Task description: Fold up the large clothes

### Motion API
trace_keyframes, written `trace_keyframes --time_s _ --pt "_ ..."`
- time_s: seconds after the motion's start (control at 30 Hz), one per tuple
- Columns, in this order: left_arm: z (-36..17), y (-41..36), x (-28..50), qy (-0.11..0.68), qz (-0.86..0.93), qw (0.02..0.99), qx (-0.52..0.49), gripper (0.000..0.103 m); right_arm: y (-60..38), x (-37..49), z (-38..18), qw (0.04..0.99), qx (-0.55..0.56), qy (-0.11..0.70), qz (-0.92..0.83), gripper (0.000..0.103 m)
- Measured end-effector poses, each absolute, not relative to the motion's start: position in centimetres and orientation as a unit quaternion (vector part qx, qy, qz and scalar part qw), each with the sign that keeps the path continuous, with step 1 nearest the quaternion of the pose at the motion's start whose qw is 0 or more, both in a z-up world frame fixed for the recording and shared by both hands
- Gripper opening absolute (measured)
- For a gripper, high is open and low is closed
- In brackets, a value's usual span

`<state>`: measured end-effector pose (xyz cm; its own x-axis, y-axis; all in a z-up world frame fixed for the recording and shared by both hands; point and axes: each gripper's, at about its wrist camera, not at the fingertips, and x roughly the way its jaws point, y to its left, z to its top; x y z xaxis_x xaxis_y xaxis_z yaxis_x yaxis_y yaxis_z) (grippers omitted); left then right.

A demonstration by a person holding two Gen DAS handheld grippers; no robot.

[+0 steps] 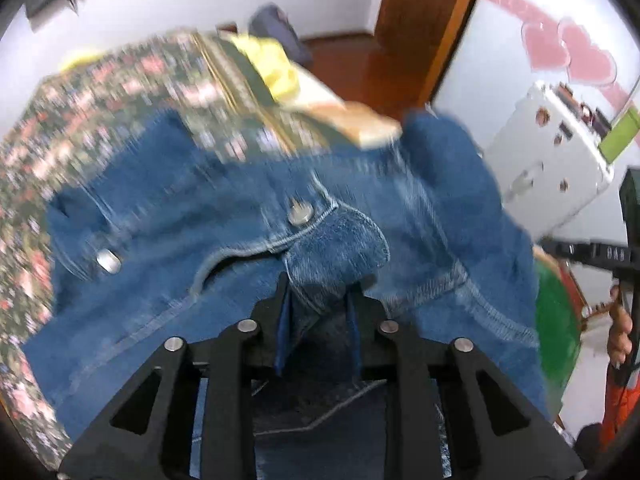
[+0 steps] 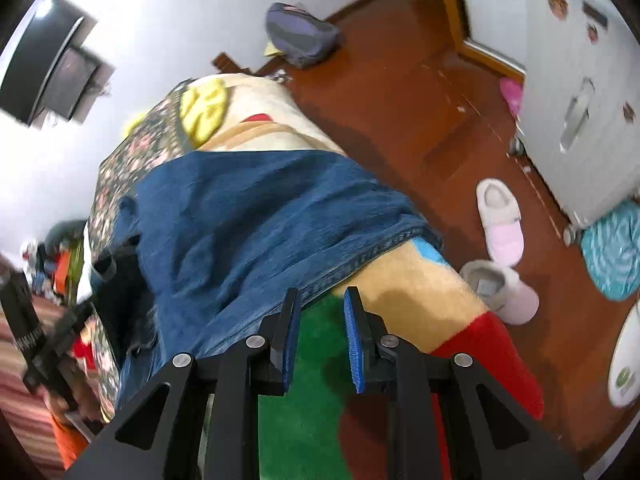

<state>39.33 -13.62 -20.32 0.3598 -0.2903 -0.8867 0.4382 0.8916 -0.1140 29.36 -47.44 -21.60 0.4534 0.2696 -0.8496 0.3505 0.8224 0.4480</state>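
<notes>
Left claw (image 1: 318,300) clamped on cloth; right claw (image 2: 322,312) narrowly parted, empty.

**Bright, even room light; left view smeared, both views bent by fisheye**

Both views well lit and diffuse, no hard shadows. Left wrist view: heavy motion blur across the floral bedspread (image 1: 80,120) and most of the denim jacket (image 1: 224,216); stitching and snaps streak sideways. Only the left gripper (image 1: 316,300) frame reads crisp. Right wrist view sharper: right gripper (image 2: 322,320) and green blanket patch (image 2: 304,360) clear, mild smear on denim and at the left border. Glare patch on the wall-mounted screen (image 2: 52,68); sheen on the red-brown floor (image 2: 400,80). A soft shadow under the fingers on the green. Strong barrel distortion; door frame (image 1: 452,28) curves. Black vignette fills the corners.
</notes>
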Motion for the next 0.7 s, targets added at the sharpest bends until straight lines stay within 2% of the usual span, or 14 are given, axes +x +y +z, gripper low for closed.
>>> trace_keyframes --time_s 0.1,0.17,0.27,0.53,0.63,0.7 --pt "-21.5 -14.5 38.2 0.526 -0.23 0.813 0.099 0.04 -47.6 30.6 -23.5 0.787 0.288 0.544 -0.031 0.017" --pt "-21.3 -15.0 37.0 0.517 -0.237 0.813 0.129 0.056 -47.5 31.4 -24.9 0.779 0.267 0.566 -0.037 0.017" --pt "-20.1 -15.0 35.8 0.501 -0.253 0.815 0.141 0.067 -47.0 32.3 -26.2 0.774 0.227 0.59 -0.033 0.017" --pt "-17.0 -13.3 36.6 0.472 -0.237 0.841 0.113 0.069 -45.0 33.0 -26.2 0.785 0.113 0.609 -0.027 0.017" --pt "-16.9 -12.0 38.3 0.463 -0.2 0.856 0.111 0.07 -44.9 33.2 -26.1 0.782 0.095 0.616 -0.025 0.017" --pt "-17.3 -11.2 39.3 0.464 -0.184 0.86 0.111 0.074 -45.2 33.3 -25.8 0.778 0.096 0.62 -0.023 0.017"
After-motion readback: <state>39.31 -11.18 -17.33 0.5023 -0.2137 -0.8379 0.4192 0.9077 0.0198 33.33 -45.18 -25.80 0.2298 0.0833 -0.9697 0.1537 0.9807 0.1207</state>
